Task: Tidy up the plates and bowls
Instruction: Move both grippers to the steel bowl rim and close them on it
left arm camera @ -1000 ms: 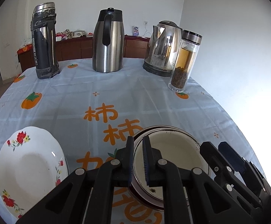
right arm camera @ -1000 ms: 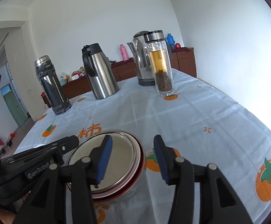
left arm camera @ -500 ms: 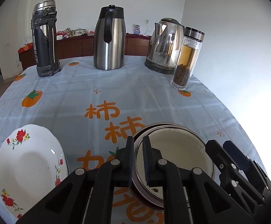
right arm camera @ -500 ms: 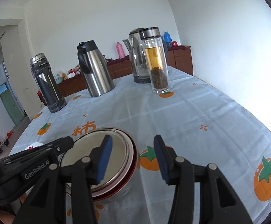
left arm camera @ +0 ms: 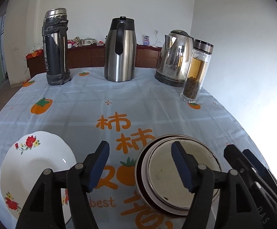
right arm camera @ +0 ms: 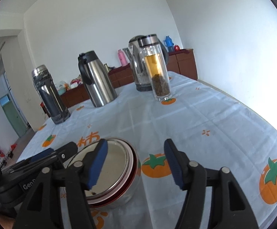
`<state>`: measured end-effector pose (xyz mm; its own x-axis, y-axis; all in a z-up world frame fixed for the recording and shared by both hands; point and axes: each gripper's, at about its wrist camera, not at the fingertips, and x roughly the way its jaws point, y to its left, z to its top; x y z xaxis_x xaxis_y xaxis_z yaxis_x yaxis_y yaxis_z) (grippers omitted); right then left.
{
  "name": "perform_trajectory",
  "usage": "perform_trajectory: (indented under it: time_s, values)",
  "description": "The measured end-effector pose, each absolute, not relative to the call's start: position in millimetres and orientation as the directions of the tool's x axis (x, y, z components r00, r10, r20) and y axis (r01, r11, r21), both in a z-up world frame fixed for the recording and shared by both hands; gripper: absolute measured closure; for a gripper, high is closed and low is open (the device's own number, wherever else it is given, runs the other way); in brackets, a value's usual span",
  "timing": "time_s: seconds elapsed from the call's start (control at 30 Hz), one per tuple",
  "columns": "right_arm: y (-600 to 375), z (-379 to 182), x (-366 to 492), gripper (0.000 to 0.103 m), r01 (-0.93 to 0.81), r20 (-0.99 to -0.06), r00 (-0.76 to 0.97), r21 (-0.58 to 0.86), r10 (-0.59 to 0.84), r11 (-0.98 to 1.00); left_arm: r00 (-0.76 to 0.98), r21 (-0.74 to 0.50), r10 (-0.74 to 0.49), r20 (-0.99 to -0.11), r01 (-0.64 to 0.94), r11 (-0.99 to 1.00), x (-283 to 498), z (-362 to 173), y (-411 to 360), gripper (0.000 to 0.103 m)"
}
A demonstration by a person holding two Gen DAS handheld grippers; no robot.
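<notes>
A stack of metal bowls (left arm camera: 178, 173) with a red rim sits on the tablecloth near the front; it also shows in the right wrist view (right arm camera: 111, 169). A white floral plate (left arm camera: 31, 173) lies to its left. My left gripper (left arm camera: 140, 167) is open and empty, its right finger over the bowls' left rim. My right gripper (right arm camera: 135, 164) is open and empty, its left finger over the bowls' right rim. Neither grips the bowls.
At the back of the table stand a dark thermos (left arm camera: 55, 47), a steel carafe (left arm camera: 120, 49), an electric kettle (left arm camera: 174, 59) and a glass tea bottle (left arm camera: 196, 71). The table's right edge (right arm camera: 262, 118) is near a white wall.
My left gripper opened; it was shut on the bowls' left rim. Both views sit a little lower and closer to the table. The right gripper stayed open.
</notes>
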<state>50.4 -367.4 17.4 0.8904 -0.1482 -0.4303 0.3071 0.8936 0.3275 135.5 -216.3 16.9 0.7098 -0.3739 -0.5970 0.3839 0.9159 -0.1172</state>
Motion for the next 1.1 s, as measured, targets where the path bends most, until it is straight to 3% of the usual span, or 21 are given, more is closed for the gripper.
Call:
perform_trajectory:
  time_s: [0.47,0.77,0.97,1.1]
  values:
    - [-364,32,31,0.008,0.259,-0.327,0.934,0.347,-0.143,0.901,0.787,-0.101,-0.338,-0.516,0.336,0.937,114,16,-196,0.026]
    - [-368,31,31,0.008,0.282,-0.334,0.928,0.347,-0.164,0.894,0.863,-0.031,-0.269,-0.426,0.284,0.958,105,22,-190,0.023]
    - [-375,27,34,0.008,0.297,-0.361,0.918,0.356,-0.163,0.886,0.834,-0.055,-0.281,-0.475,0.290,0.955,118,17,-188,0.023]
    - [-390,18,39,0.009,0.293,-0.402,0.909,0.434,-0.108,0.852,0.809,-0.074,-0.293,-0.510,0.297,0.952,123,14,-188,0.023]
